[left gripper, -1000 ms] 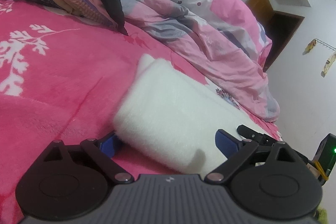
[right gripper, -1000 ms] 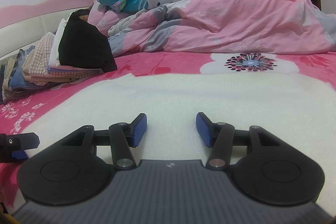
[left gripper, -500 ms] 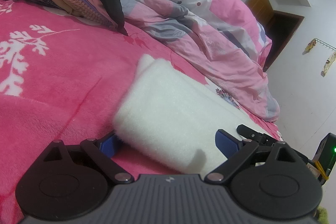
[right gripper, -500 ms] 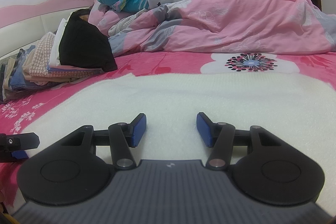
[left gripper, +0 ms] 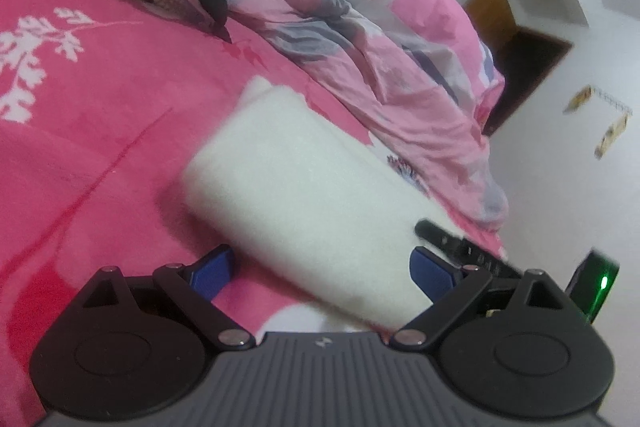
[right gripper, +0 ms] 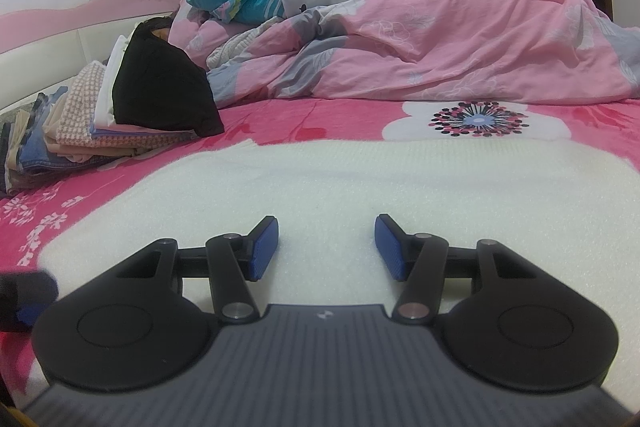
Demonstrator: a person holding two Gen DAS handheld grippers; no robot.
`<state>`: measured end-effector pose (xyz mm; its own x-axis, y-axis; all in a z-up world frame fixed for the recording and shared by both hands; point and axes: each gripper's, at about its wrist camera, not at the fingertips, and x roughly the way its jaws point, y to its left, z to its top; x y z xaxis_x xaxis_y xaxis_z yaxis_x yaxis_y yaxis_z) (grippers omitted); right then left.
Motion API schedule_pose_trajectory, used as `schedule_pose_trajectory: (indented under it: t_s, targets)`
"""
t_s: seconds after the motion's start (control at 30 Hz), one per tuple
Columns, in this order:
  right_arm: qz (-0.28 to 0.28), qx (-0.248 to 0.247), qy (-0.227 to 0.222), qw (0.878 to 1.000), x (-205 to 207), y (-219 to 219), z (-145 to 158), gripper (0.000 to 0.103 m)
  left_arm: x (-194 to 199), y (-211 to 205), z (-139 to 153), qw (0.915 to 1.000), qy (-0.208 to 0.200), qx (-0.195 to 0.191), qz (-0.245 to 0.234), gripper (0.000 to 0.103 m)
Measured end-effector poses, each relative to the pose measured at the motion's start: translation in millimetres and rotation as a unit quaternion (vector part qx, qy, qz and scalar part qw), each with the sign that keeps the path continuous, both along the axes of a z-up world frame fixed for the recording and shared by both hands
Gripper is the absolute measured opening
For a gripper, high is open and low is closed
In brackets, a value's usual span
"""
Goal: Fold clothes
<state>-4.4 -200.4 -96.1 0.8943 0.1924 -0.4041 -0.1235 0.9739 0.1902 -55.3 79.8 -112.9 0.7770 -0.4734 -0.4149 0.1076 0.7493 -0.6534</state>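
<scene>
The left gripper (left gripper: 322, 269) has its jaws spread wide around the near end of the folded white garment (left gripper: 304, 203), gripping nothing. The right gripper (right gripper: 326, 247) is parted and empty above the garment (right gripper: 360, 183), which lies flat on the pink bedspread (left gripper: 88, 115), well apart from the clothes stack (right gripper: 120, 119).

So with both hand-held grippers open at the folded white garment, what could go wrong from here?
1. The left hand-held gripper straddles the thick end of the white garment; closing there may catch only some layers and let the fold open.
2. The right hand-held gripper sits over the flat top; it may pinch just the upper layer.
3. A careless carry could topple the leaning stack of folded clothes.
</scene>
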Motion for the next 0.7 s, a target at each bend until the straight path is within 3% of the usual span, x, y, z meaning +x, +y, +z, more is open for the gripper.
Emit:
schedule_pose_trajectory:
  t_s: [0.43,0.7]
  targets:
    - [0.000,0.001,0.000,1.000,0,0,0,0.053,24,-3,-4,0.9984,0.004,-0.044,0.034,0.094]
    - [0.001,0.003,0.000,1.000,0,0,0,0.053,38,-6,-5,0.9976,0.001,-0.051,0.047,0.094]
